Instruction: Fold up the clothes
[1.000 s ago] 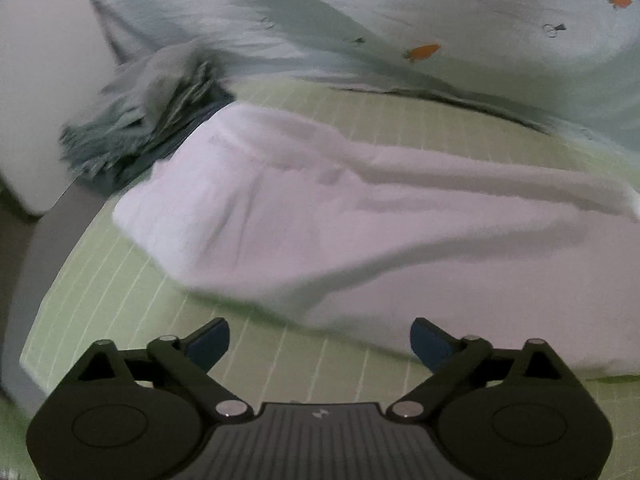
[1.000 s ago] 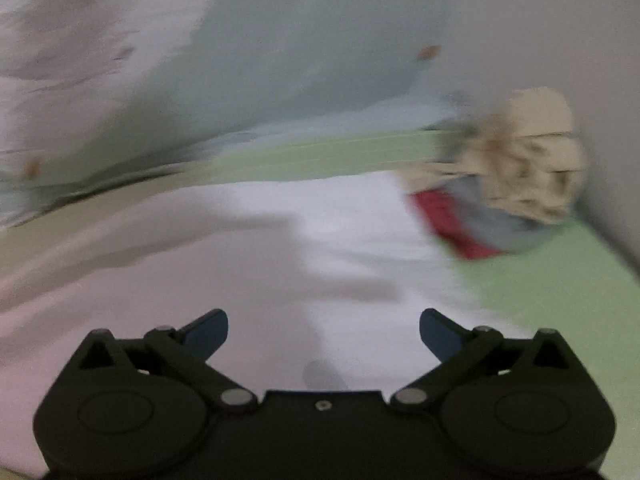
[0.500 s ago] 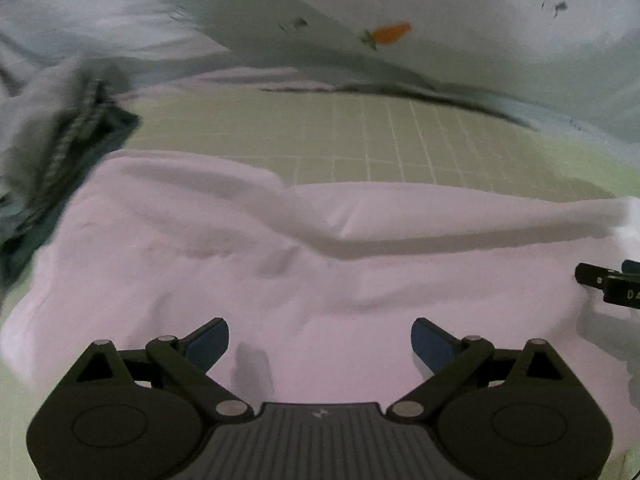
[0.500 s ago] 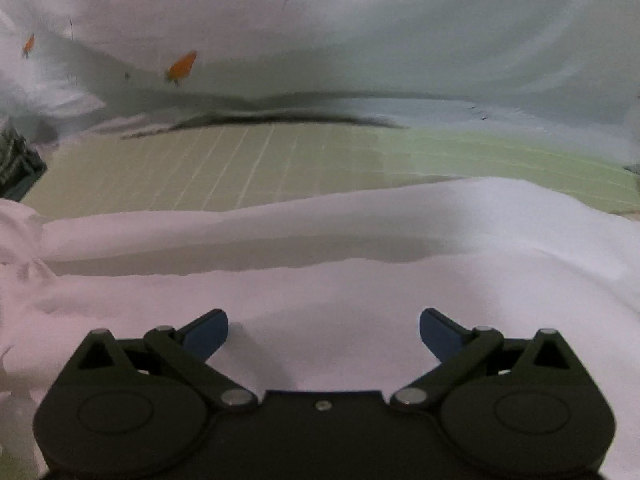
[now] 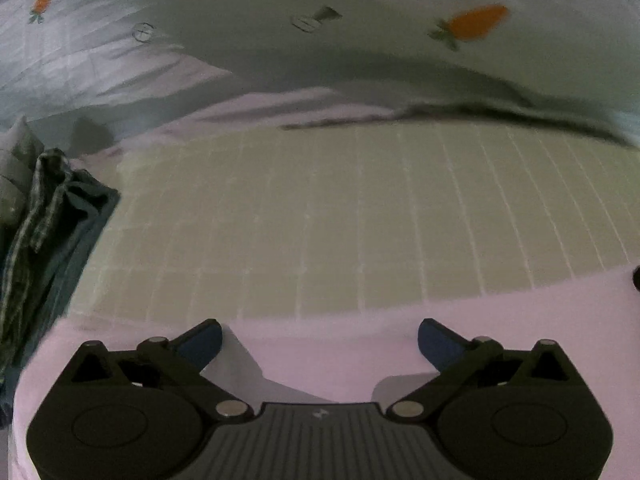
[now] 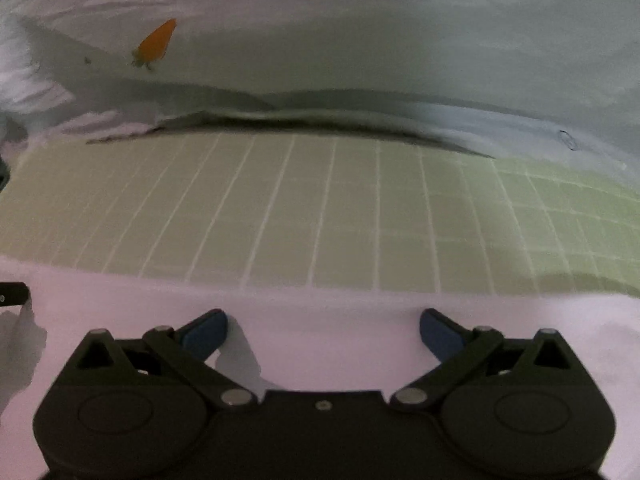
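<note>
A white garment point(image 5: 328, 348) lies spread on the green grid mat point(image 5: 320, 216); its far edge runs just beyond both grippers. My left gripper point(image 5: 320, 340) is open, low over the garment near that edge, with nothing between its blue fingertips point(image 5: 200, 340). My right gripper point(image 6: 324, 332) is open too, low over the same garment point(image 6: 320, 320) further right. The tip of the left gripper shows at the left edge of the right wrist view point(image 6: 14, 294).
A pile of dark green and checked clothes point(image 5: 44, 232) lies at the left of the mat. A pale bedsheet with orange carrot prints point(image 5: 472, 24) rises behind the mat point(image 6: 320, 208) and also shows in the right wrist view point(image 6: 156, 42).
Both grippers have moved forward and down over the white garment, toward its far edge. Both stayed open. The right view swung away from the beige and red pile.
</note>
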A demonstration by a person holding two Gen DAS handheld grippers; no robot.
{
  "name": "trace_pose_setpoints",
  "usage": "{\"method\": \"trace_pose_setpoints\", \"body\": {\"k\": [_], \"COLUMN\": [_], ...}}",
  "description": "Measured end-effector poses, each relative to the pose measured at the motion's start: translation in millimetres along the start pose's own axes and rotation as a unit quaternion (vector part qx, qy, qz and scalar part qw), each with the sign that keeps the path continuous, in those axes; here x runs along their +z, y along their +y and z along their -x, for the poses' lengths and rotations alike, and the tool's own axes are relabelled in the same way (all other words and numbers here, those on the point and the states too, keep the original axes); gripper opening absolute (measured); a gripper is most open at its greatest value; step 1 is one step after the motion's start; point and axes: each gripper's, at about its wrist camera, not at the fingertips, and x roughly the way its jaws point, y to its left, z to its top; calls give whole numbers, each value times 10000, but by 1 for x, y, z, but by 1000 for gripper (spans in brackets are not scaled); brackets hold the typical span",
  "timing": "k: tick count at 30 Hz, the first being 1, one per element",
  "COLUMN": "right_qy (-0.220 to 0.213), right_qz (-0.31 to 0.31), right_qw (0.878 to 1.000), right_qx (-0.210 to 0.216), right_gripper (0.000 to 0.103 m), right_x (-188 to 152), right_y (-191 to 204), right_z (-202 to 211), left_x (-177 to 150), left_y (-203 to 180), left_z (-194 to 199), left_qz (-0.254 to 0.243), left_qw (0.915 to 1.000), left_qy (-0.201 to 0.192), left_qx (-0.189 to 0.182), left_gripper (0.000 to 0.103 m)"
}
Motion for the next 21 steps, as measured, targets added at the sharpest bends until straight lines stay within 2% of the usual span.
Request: {"method": "trace_pose_setpoints", "body": {"k": [2,7,11,14,17,21], "right_qy": [-54,-175,-192,-71,43,186], "right_qz": [30,108,-149,-192,-191,-163], "right_qw": [10000,9998,9997,9998,9998,9997], "right_qx": [-55,-23,66,74,50,-5], "right_gripper": [103,103,103,103,103,103], "right_x": [3,-10,-41,-78,-110,-148], "right_y": [2,7,7,11,14,19], "right_z": [-3,27,66,94,114,137], "left_x": [5,-13,-54,-90,-132,-179], "left_y": [9,48,72,91,119,154], "left_z": [0,42,86,112,134,151], "left_qz": [211,953,1143,1437,2039,2958], "left_qw": [9997,9951,9930,9895,9790,9549], "left_qy": [-19,-231,-288,-138,59,246], "left_qx": [117,-107,17,60,20,-70], "left_gripper": [103,103,103,103,103,103]}}
